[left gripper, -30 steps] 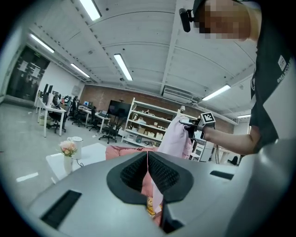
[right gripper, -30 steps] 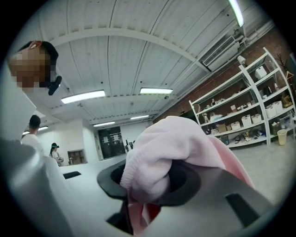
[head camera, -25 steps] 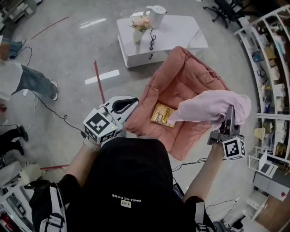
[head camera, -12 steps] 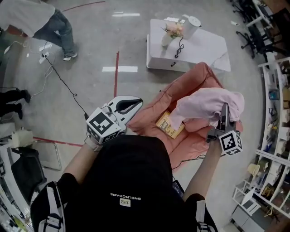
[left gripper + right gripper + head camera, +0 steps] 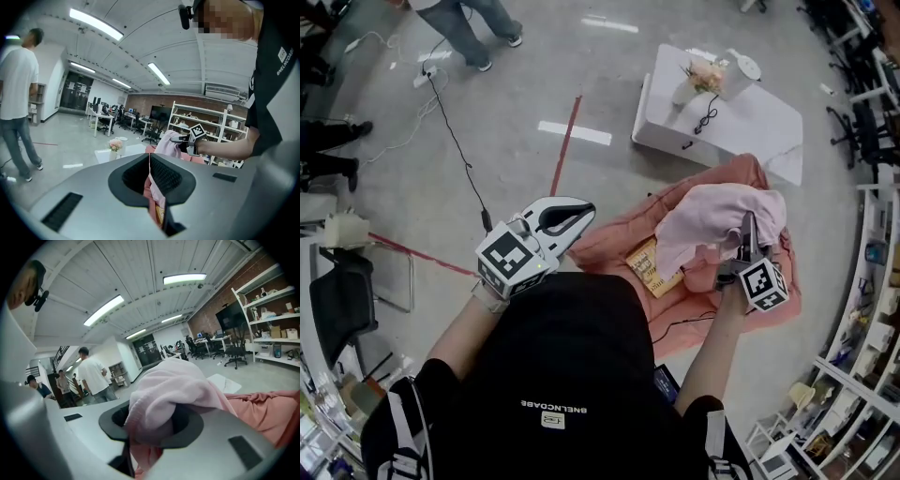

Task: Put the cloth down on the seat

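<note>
In the head view a pale pink cloth (image 5: 712,217) hangs bunched from my right gripper (image 5: 744,246), which is shut on it, just above a salmon-pink cushioned seat (image 5: 769,298). The right gripper view shows the same cloth (image 5: 173,390) heaped over the jaws of that gripper (image 5: 154,422), with the seat (image 5: 267,411) behind at the right. My left gripper (image 5: 577,212) is held left of the seat, shut and with nothing in it. Seen from its own camera, the left gripper (image 5: 150,158) has its jaws meeting in a thin line, and the cloth (image 5: 165,143) shows beyond them.
A yellow packet (image 5: 647,268) lies on the seat near its left edge. Behind the seat stands a low white table (image 5: 759,127) with a flower vase (image 5: 688,86) and a kettle (image 5: 737,67). Shelves (image 5: 874,253) line the right. A cable (image 5: 455,122) and a person's legs (image 5: 478,23) are at the far left.
My right gripper has come down and in toward the seat with the cloth still in it. The left gripper has hardly shifted. The head camera's view has swung.
</note>
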### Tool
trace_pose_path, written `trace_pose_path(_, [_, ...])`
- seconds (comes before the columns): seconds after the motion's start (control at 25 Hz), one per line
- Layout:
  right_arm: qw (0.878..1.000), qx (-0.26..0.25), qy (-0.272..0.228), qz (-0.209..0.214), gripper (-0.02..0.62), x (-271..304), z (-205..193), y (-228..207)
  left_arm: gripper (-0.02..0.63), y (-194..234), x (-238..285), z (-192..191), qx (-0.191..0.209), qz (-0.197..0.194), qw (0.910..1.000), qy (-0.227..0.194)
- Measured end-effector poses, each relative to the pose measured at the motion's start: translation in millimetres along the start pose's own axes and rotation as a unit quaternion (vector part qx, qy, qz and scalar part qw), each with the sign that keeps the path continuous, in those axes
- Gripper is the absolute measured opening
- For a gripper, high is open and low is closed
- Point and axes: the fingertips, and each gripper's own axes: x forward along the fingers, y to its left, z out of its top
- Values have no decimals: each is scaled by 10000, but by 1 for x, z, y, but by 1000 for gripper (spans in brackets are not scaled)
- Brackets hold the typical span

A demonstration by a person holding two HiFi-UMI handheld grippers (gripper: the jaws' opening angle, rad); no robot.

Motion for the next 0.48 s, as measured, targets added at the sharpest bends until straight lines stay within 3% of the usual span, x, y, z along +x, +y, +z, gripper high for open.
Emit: trace_pose_path(0.48, [9944,-35,1031,232,153,70,-84,-28,14,9,-4,-30,-312,818,9961,138])
